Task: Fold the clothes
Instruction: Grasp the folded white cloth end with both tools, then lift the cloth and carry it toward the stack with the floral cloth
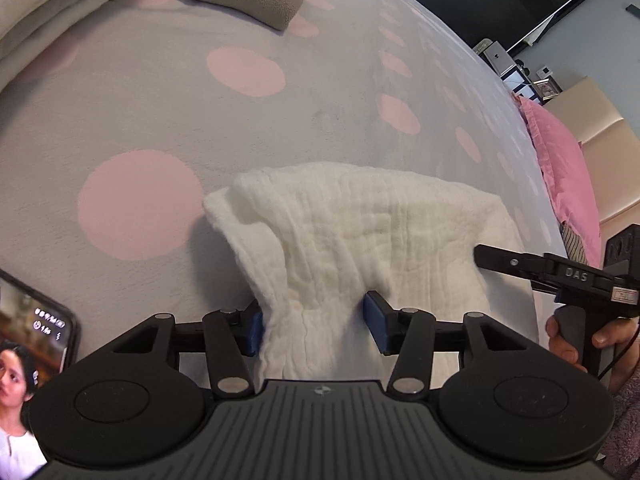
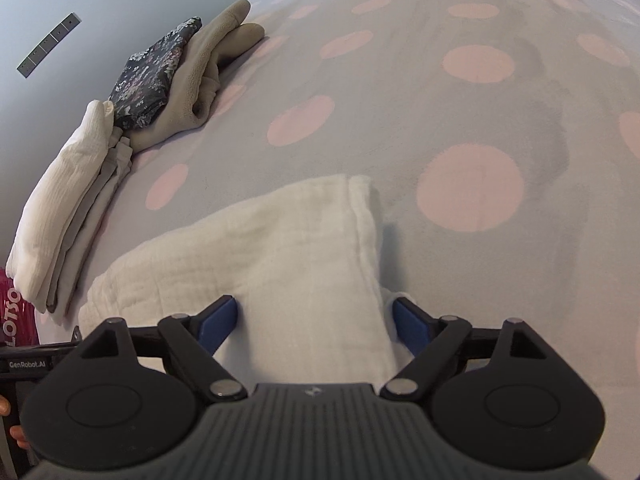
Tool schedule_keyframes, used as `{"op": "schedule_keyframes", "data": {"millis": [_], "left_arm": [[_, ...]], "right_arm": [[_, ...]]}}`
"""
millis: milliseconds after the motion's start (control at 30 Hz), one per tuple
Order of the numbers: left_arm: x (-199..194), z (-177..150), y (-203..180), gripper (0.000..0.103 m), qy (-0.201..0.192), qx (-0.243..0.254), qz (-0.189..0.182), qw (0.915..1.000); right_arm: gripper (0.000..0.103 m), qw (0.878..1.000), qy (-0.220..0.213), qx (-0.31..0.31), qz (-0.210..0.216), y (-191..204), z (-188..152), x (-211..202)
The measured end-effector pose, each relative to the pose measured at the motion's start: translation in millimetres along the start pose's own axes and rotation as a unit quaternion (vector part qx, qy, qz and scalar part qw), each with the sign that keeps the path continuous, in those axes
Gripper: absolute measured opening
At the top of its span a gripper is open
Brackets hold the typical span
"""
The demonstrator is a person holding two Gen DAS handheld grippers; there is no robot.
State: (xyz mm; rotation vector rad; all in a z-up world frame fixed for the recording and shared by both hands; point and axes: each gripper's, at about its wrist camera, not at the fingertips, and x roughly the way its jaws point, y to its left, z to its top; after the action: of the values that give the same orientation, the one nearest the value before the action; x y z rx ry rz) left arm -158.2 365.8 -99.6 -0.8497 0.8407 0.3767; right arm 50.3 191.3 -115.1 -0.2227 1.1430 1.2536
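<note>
Blue-padded black two-finger left gripper (image 1: 316, 326) stood nearest the lens, jaws parted, with a strip of the white crinkled muslin cloth (image 1: 360, 232) lying between the pads; the left pad (image 1: 253, 330) sat at the cloth's edge, the right pad (image 1: 376, 326) on or just above its surface, and neither was seen pressing the fabric. Whether the pads touched the cloth could not be told.

Matching right gripper (image 2: 316, 322) likewise stood open, wider than the left, its fingers straddling the cloth's near right corner (image 2: 320, 264); both pads stood clear of the fabric. From the left wrist view one finger of the right gripper (image 1: 520, 260) reached over the cloth's right edge, with a hand (image 1: 568, 340) on its handle.

Cloth: folded into a rough rectangle, lying flat near the front edge of a grey bedspread with large pink dots (image 1: 240, 120).

Further items, well apart from the cloth, along the bed's far side:
- folded off-white garments in a stack (image 2: 68, 216);
- folded beige fleece garment (image 2: 200, 80);
- dark floral-print folded piece (image 2: 156, 76), resting on the fleece.

Other: pink pillow (image 1: 560, 152) at the bed's right edge; a phone with a lit screen (image 1: 32, 344) at the lower left of the left wrist view.
</note>
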Motion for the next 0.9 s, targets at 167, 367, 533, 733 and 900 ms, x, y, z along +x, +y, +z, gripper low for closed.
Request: {"op": "schedule_keyframes", "data": {"millis": [167,367,533,733,900], "left_arm": [[6,2,-4,0.048,-0.004,0.008,-0.003,1.0000],[5,-3,-15,0.033,-0.016,0.046,0.002,0.9988],[-3,-6,-20,0.023,-0.030,0.064,-0.003,0.9975],[-27,-8,-26,0.020,-0.059,0.078,-0.016,0.9950],[-47,-11,-33,0.019,-0.082,0.088,-0.024,0.9925]], "right_arm": [[0.087,1.000,0.002,-0.025,0.000,12,3,12],[0.052,0.998,0.002,-0.068,-0.006,28,-1,15],[0.032,0.998,-0.007,-0.058,0.005,27,-3,4],[0.029,0.997,-0.031,-0.075,0.008,38,-6,-20],[0.029,0.994,-0.060,-0.091,0.015,58,-8,-50]]}}
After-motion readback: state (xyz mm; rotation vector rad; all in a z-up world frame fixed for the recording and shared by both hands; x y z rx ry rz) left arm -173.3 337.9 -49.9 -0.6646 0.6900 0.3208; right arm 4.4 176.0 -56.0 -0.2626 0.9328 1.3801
